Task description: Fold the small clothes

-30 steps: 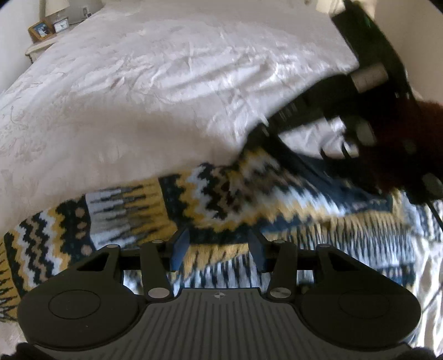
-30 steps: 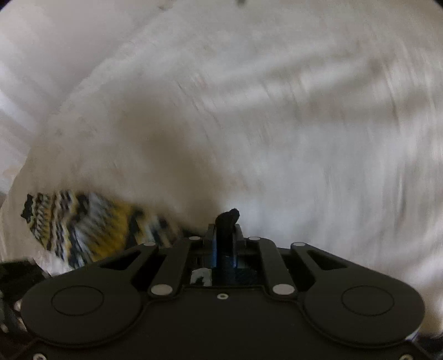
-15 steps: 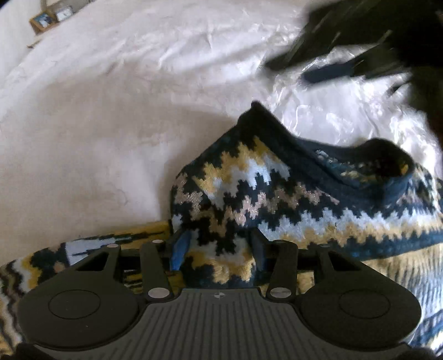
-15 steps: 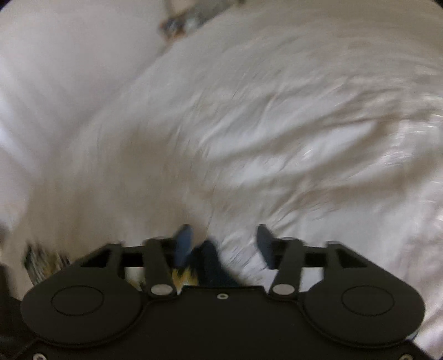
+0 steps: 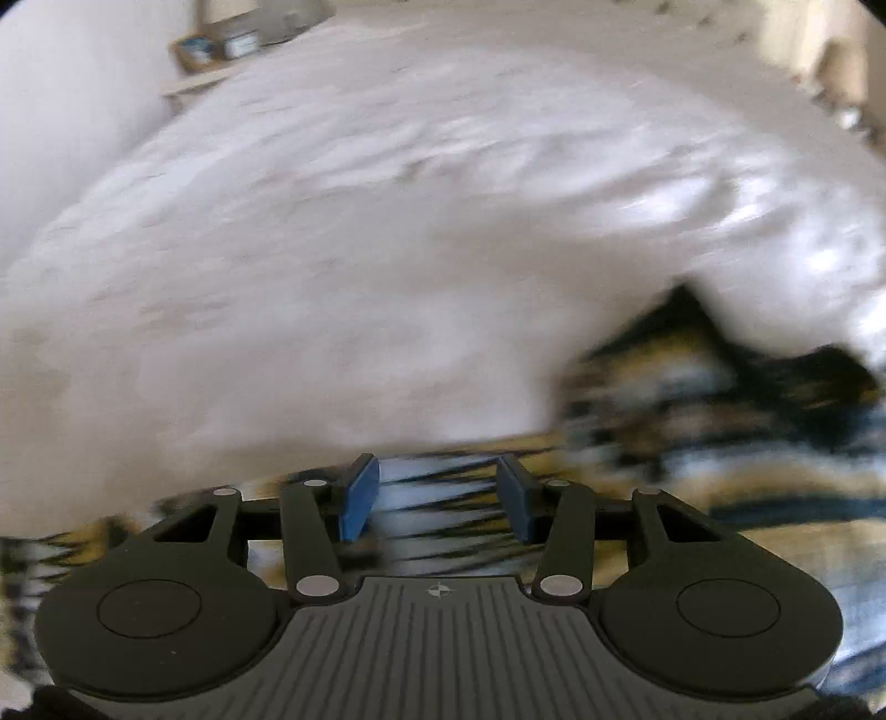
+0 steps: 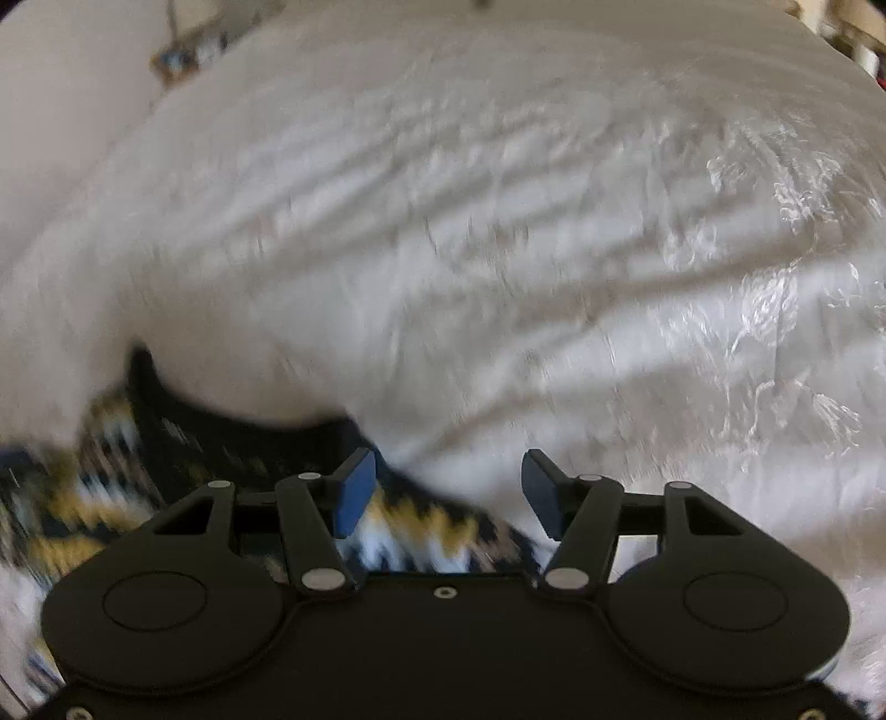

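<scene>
No brand, label or writing can be read anywhere; both views are smeared by motion blur. The only mark is a small round crosshair emblem (image 5: 437, 591) on the ribbed grey body of the left gripper (image 5: 437, 495).

The surface is a bed covered by a wrinkled white bedspread (image 5: 387, 232), shiny where light hits it beyond the right-hand finger in the right wrist view. Far beyond the fingers and to their left, a bedside table (image 5: 221, 50) with small blurred items stands against a pale wall.

The left gripper's blue-padded fingers (image 5: 360, 495) stand wide apart, gripping nothing. A knitted sweater (image 5: 720, 443) patterned in navy, yellow and white zigzags lies on the bed beneath and between them, spreading away to their right.

The right gripper (image 6: 448, 493) is also spread wide and empty. The sweater's dark neckline edge lies just beyond its left finger (image 6: 354, 493), with patterned knit under the gap between the fingers.
</scene>
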`<action>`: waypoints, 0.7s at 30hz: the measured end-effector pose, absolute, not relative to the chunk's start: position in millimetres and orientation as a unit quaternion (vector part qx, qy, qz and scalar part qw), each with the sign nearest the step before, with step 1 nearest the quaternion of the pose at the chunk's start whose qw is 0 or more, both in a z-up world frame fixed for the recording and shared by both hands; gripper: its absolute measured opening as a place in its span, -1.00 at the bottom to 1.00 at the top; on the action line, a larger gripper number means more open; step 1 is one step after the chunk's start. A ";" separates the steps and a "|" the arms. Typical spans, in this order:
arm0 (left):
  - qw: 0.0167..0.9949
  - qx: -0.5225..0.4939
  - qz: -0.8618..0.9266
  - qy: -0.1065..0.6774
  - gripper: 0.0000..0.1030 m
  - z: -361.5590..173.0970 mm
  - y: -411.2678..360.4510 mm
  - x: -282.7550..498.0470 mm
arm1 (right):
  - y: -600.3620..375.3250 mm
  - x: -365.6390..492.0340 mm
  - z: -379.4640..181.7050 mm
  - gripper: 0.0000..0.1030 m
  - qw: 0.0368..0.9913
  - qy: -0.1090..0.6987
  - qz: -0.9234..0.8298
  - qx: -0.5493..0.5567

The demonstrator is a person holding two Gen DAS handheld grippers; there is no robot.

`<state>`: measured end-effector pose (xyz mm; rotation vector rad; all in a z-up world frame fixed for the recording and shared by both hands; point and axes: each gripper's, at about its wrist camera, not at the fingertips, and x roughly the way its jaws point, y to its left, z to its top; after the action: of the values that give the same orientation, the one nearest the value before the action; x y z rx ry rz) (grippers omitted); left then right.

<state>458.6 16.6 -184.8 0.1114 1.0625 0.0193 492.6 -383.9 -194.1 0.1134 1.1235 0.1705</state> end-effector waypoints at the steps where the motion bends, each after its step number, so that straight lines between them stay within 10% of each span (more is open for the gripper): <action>1: 0.858 0.058 0.025 0.509 -0.11 -187.7 24.2 460.0 | -381.9 492.6 -198.7 0.24 0.838 0.537 0.084 0.045; 8: 0.836 0.058 0.031 0.544 -0.07 -208.0 70.6 466.0 | -358.3 503.8 -232.7 0.19 0.815 0.567 0.117 0.003; 9: 0.835 0.059 0.040 0.546 -0.07 -206.8 73.5 465.8 | -358.0 504.8 -233.6 -0.11 0.814 0.568 0.123 0.004; 10: 0.834 0.060 0.051 0.547 -0.07 -205.8 75.7 465.6 | -357.4 504.0 -232.7 -0.83 0.814 0.566 0.130 0.007; 18: 0.826 0.113 0.134 0.536 -0.07 -209.8 89.4 459.8 | -366.5 501.9 -226.7 -0.70 0.840 0.541 0.053 -0.003; 21: 0.829 0.097 0.134 0.535 -0.11 -194.6 89.3 457.4 | -369.3 493.3 -214.5 -0.14 0.859 0.510 0.040 0.037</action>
<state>457.4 89.2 -194.6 0.2055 1.1348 0.2853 493.3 -369.3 -214.5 0.0772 1.0707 0.0843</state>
